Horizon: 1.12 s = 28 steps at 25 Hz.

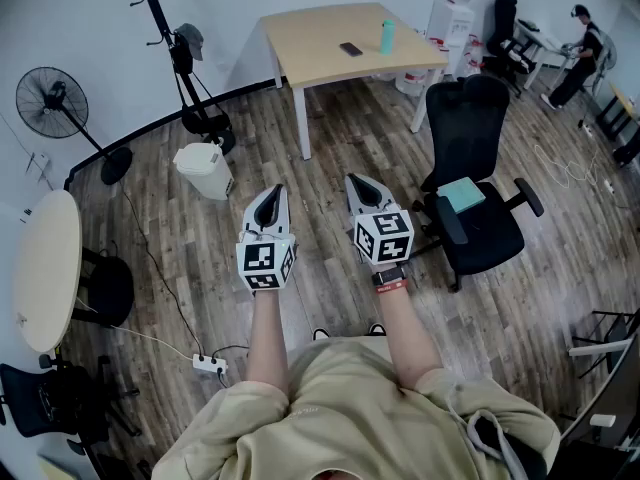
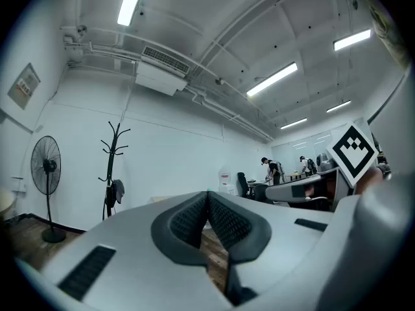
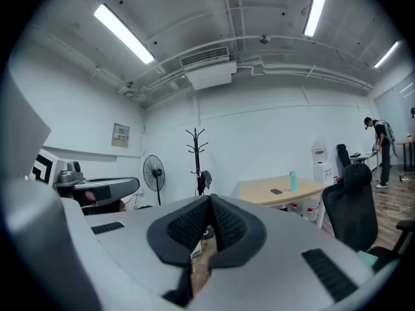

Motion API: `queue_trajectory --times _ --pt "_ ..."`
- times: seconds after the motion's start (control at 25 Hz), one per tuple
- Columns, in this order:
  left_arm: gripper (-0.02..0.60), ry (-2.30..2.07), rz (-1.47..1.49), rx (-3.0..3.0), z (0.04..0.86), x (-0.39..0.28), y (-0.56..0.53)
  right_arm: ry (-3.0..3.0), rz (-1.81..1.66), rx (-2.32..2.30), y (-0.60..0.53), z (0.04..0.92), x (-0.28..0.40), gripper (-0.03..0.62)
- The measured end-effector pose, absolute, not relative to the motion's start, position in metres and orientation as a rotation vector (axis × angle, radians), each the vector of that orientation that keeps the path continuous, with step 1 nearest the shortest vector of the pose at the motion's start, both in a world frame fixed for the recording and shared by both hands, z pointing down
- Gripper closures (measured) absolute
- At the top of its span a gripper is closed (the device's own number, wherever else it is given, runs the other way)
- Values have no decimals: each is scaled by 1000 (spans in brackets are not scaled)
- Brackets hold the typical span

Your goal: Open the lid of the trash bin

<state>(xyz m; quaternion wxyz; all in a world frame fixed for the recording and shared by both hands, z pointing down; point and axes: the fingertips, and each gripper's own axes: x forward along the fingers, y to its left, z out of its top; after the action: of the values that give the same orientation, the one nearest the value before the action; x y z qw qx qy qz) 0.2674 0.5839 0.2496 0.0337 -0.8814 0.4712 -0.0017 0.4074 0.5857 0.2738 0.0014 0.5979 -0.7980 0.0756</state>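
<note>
Left tool (image 1: 270,195), right tool (image 1: 359,185) pinched, empty; trash bin (image 1: 205,171) ahead-left, apart.

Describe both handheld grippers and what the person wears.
Both the left gripper and right gripper are light grey shells tapering to points, with dark ribbed pads inside, and each carries a white cube of black square markers. The person wears a beige short-sleeved shirt and a red-and-black wristband on the right wrist.

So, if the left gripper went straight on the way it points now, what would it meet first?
Probably the wooden table: the left gripper points across the floor towards it, and the trash bin stands off to the left of that line. Depth is unclear.
</note>
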Motion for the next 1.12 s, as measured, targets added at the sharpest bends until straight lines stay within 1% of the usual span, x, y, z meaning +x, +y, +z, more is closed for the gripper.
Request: queue_trajectory --times 0.36,0.64,0.88,1.12 --pt "558 1498 -10 -2710 261 220 579 -2509 237 1872 582 277 362 579" --pt "558 1542 -34 -2702 264 191 558 -2507 235 1818 554 281 328 579" --pt "558 1621 -85 -2695 281 180 517 -2528 266 1784 507 291 318 579" --pt "558 1779 -63 -2716 291 158 450 -2579 282 1699 440 295 311 579"
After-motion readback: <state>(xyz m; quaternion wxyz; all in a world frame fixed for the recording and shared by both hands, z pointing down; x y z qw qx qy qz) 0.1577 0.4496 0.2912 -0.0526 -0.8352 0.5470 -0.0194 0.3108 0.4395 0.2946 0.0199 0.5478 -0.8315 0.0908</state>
